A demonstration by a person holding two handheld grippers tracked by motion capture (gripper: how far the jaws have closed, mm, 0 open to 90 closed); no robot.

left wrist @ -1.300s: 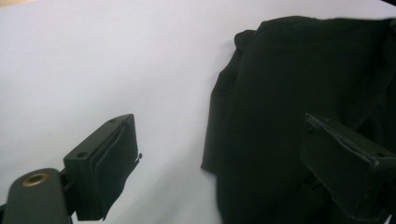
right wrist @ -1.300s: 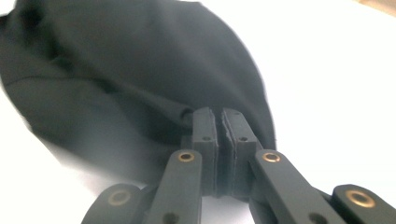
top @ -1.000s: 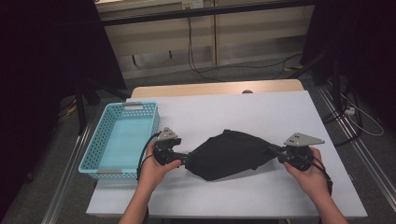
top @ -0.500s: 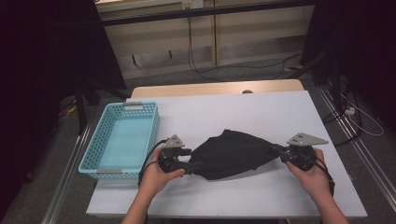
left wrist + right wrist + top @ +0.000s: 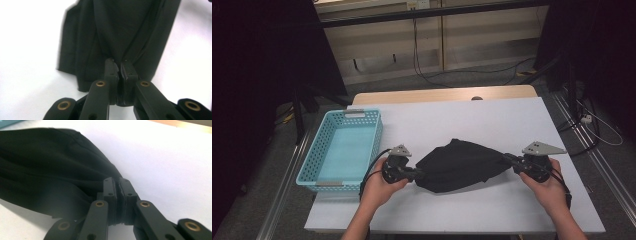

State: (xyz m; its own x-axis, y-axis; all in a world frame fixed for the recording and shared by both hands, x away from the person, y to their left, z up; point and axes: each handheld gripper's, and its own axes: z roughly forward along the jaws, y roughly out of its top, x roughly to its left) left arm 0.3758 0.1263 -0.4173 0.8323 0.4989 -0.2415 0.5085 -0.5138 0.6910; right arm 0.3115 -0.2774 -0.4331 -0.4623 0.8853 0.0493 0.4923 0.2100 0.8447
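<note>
A black cloth (image 5: 462,165) lies bunched on the white table (image 5: 492,120), stretched between my two grippers. My left gripper (image 5: 419,175) is at the cloth's left end; its jaws have just been closing and now pinch a fold of the cloth (image 5: 120,30), with the left gripper (image 5: 118,63) showing no gap. My right gripper (image 5: 508,159) is shut on the cloth's right end. In the right gripper view the cloth (image 5: 50,170) gathers into the tips of the right gripper (image 5: 118,182). A hand holds each gripper near the table's front edge.
A light blue plastic basket (image 5: 347,114) stands at the table's left side, close to my left hand. Bare white tabletop lies behind and to the right of the cloth. Beyond the table are a dark floor, cables and metal rails.
My left gripper has slid right to the cloth's left end and its jaws have closed on the fabric. The right gripper has stayed put, still gripping the right end.
</note>
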